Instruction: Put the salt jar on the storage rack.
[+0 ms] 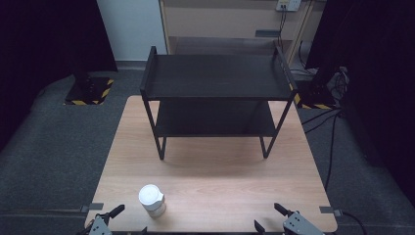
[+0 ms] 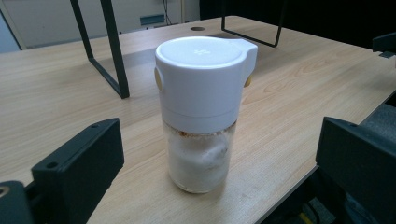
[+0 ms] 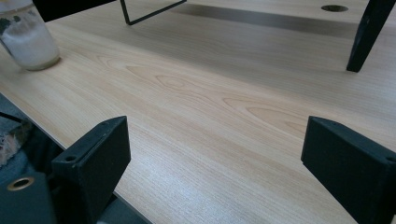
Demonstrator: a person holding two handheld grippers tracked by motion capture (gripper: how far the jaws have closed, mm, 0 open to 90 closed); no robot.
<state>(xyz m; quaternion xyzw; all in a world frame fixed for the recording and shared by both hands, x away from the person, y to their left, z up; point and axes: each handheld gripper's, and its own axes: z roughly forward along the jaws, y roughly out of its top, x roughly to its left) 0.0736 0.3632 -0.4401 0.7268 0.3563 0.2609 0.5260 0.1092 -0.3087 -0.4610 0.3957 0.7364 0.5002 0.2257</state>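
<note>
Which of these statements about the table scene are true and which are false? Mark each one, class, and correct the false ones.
1. The white-lidded jar stands upright on the wooden table. True.
2. The jar sits on the black two-tier shelf. False: it stands on the table, in front of the shelf.
3. The left tongs are open. True.
4. The right tongs grip the jar. False: they are open, with bare table between them.
5. The jar holds a white powder. True.

Had black, blocky jaws with small screw holes; wore grey plates atop the left gripper (image 1: 119, 220) and right gripper (image 1: 267, 217).
</note>
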